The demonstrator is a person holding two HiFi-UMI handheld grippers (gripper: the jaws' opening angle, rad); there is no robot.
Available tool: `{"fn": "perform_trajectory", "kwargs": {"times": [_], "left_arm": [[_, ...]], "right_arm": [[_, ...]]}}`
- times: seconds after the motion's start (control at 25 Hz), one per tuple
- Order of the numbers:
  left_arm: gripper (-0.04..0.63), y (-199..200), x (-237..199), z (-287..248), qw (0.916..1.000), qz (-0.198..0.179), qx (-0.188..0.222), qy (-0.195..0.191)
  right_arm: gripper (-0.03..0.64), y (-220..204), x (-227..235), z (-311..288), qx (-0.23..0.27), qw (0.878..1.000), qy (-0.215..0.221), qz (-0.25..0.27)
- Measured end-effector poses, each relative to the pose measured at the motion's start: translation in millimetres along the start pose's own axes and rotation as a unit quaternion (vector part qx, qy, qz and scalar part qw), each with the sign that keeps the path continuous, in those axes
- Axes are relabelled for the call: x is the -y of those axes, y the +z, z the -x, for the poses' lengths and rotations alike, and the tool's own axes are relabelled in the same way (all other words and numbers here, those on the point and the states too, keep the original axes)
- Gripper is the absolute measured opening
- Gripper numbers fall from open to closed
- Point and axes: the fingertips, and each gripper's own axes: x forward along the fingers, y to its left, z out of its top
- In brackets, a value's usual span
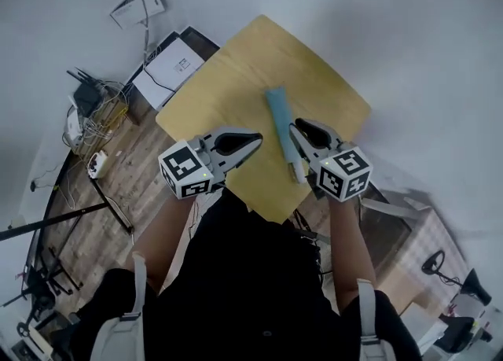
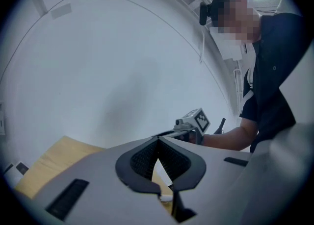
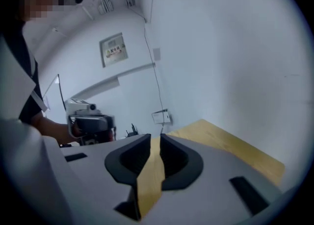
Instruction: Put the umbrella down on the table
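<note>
A: Tally?

B: One umbrella (image 1: 280,127), folded, pale blue with a white handle end. One yellow table (image 1: 236,68). Two grippers, one marker cube (image 1: 189,169) on each.

A: Where does the umbrella lie?

B: Flat on the table. In the head view its long axis runs 11 to 5 o'clock, with the handle at the 5 o'clock end. The left gripper (image 1: 255,141) sits at its 9 o'clock, the right gripper (image 1: 299,126) at its 3 o'clock. Neither one clamps it.

A: Jaws?

B: On the left, the tips meet with nothing between them. On the right they are almost together, leaving a thin slit. Only the table's wood shows through it.

A: What does each view add?

B: The head view alone shows the umbrella. It also shows floor clutter at 9 to 10 o'clock: one white box (image 1: 169,64) and one cable tangle (image 1: 98,116). The left gripper view catches the right gripper side-on at 1 o'clock, with a bare forearm (image 2: 230,138) behind it. The right gripper view has one wall sign (image 3: 114,50) at 11 o'clock and one small wall box (image 3: 161,116) at 12.
</note>
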Motion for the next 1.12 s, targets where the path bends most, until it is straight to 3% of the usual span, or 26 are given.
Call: {"fn": "perform_trajectory", "kwargs": {"times": [0.08,0.24,0.36,0.52,0.68,1.12], "left_arm": [[0.012,13.6,22.0,-6.9,0.9999,-0.012,0.004,0.000],[0.012,27.7,65.3,-8.3,0.9999,-0.014,0.006,0.000],[0.012,18.7,85.1,-2.2,1.0000,-0.006,0.001,0.008],[0.012,-4.1,108.2,-5.1,0.9995,0.006,-0.031,0.007],[0.012,0.0,127.3,-5.4,0.9991,-0.007,-0.040,-0.009],[0.012,-4.2,180.5,54.3,0.9983,-0.022,-0.018,-0.051]], "right_arm": [[0.035,9.7,-21.8,34.5,0.043,0.999,0.024,0.002],[0.020,17.1,-49.7,94.6,0.124,0.989,0.080,0.005],[0.020,5.7,-55.3,121.5,0.147,0.983,0.110,0.011],[0.020,-21.7,-51.3,145.8,0.146,0.981,0.122,-0.023],[0.020,-30.3,-61.0,155.8,0.150,0.978,0.138,-0.044],[0.020,-38.1,-138.9,169.4,0.140,0.983,0.117,-0.017]]}}
